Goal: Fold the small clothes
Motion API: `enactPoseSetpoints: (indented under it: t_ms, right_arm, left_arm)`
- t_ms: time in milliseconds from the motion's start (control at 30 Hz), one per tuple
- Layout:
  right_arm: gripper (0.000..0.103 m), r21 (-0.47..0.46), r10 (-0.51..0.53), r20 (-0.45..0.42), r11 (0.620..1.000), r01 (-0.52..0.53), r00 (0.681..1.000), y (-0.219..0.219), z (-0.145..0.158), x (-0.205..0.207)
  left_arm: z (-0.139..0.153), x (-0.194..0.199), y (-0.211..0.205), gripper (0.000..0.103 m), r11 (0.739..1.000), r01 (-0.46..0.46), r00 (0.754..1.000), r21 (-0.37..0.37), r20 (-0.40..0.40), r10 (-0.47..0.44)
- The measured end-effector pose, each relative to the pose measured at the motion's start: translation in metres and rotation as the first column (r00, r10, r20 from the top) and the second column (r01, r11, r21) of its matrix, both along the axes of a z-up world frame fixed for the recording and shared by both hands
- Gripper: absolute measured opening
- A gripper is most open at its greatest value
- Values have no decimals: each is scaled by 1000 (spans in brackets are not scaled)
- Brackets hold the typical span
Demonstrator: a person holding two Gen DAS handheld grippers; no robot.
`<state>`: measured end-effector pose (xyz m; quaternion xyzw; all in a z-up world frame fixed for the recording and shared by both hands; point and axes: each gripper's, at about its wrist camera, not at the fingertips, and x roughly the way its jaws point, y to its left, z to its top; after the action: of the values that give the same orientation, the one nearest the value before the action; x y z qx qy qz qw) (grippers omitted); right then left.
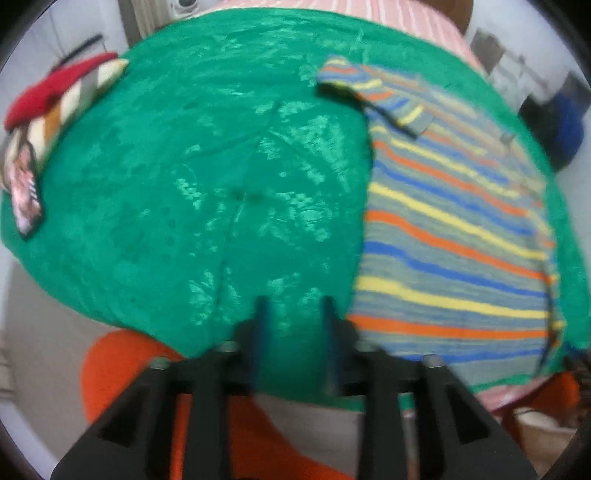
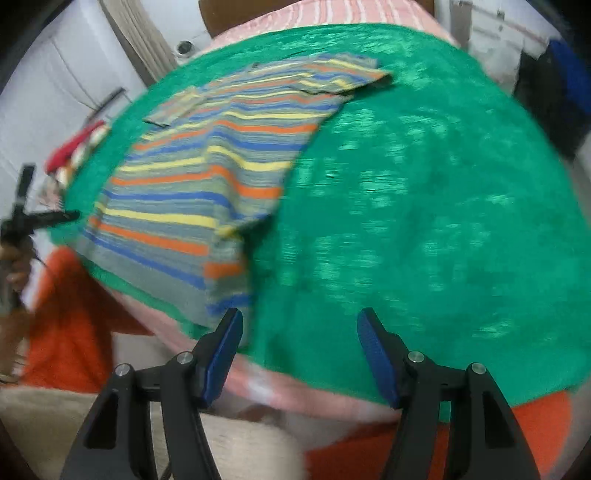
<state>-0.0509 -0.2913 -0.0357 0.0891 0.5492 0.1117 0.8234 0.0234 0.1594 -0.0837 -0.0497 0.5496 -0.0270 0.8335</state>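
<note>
Left gripper (image 1: 295, 306) up over the near edge of the green cloth (image 1: 207, 184), blue fingers (image 1: 263, 314) a little apart, nothing between them. Right gripper (image 2: 299, 325) spread wide, also holding nothing, low at the near edge of the same green cloth (image 2: 424, 221). Left blue finger (image 2: 225, 343) of the right gripper just beside the near corner of the striped shirt (image 2: 199, 184), maybe touching, too blurry to tell. Striped shirt (image 1: 454, 229) lying flat on the green cloth, gray with yellow, orange and blue lines. One short sleeve (image 1: 373, 92) sticking out at the far end, toward the middle of the cloth. Other short sleeve (image 2: 347, 77) sticking out the other way. Shirt on the right part of the cloth in the left wrist view, on the left part in the right wrist view. Pink striped sheet (image 1: 402, 14) under the green cloth, peeking out at the far side. Small pile of other clothes (image 1: 55, 96), red and striped, at the far left edge of the cloth, well apart from the shirt. Something orange (image 1: 122, 365) down below the near edge. Left gripper (image 2: 40, 218) also seen small and dark at the left side of the right wrist view, near the shirt's bottom edge.
</note>
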Motion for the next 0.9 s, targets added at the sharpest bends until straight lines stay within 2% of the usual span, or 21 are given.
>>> enactPoseSetpoints:
  t_ms: [67, 100, 167, 233, 267, 300, 333, 400, 467, 500, 567, 633, 733, 800, 833, 867, 900]
  right_arm:
    - [64, 121, 11, -12, 993, -10, 1000, 11, -3, 10]
    - [64, 152, 21, -13, 988, -19, 1000, 19, -3, 15]
    - [76, 143, 35, -1, 989, -34, 999, 35, -3, 21]
    - [75, 91, 52, -37, 995, -49, 998, 49, -15, 27]
    - [63, 40, 65, -86, 997, -62, 994, 55, -28, 30]
    - [47, 15, 67, -104, 998, -65, 992, 56, -34, 31]
    - [8, -4, 65, -112, 998, -66, 992, 55, -37, 30]
    - [6, 44, 37, -117, 999, -32, 992, 41, -33, 27]
    - [6, 74, 23, -92, 997, -17, 996, 26, -10, 21]
    - [6, 95, 27, -83, 995, -19, 996, 22, 1, 18]
    - [6, 156, 29, -71, 988, -17, 997, 11, 27, 12]
    - [6, 205, 23, -89, 979, -4, 996, 3, 30, 12]
    - [6, 303, -19, -205, 950, 82, 979, -6, -8, 17]
    - [6, 345, -79, -317, 919, 192, 945, -14, -54, 20]
    - [7, 376, -125, -369, 886, 271, 921, -21, -75, 18]
    - [7, 420, -174, -413, 835, 357, 894, -29, -96, 16]
    - [7, 436, -193, -422, 814, 385, 886, -33, -102, 14]
  left_arm:
    - [-1, 0, -6, 77, 998, 2, 1000, -69, 7, -1]
    - [-6, -1, -13, 77, 997, 13, 1000, -71, 0, -13]
    - [-18, 5, -36, 76, 998, 70, 996, 5, -48, -70]
    - [-36, 6, -60, 50, 981, 157, 985, 110, -95, -146]
    - [-43, 4, -66, 10, 974, 186, 978, 128, -116, -172]
    - [-47, 1, -67, 4, 974, 199, 974, 106, -134, -184]
    - [-44, -3, -66, 4, 977, 192, 975, 92, -128, -179]
    - [-29, -11, -59, 3, 982, 186, 977, 40, -110, -181]
    - [-6, -21, -49, 3, 979, 190, 976, -75, -93, -196]
    - [3, -27, -47, 3, 975, 201, 975, -94, -79, -209]
    - [14, -36, -46, 3, 971, 227, 971, -81, -56, -232]
    - [7, -40, -46, 3, 970, 241, 967, -29, -80, -243]
    - [-26, -33, -38, 3, 974, 226, 963, 17, -156, -221]
    - [-47, -22, -40, 3, 975, 217, 961, 38, -183, -207]
    - [-50, -23, -41, 3, 975, 218, 961, 44, -183, -207]
    - [-50, -23, -43, 3, 974, 219, 962, 54, -180, -207]
    - [-50, -24, -44, 3, 974, 220, 962, 60, -178, -206]
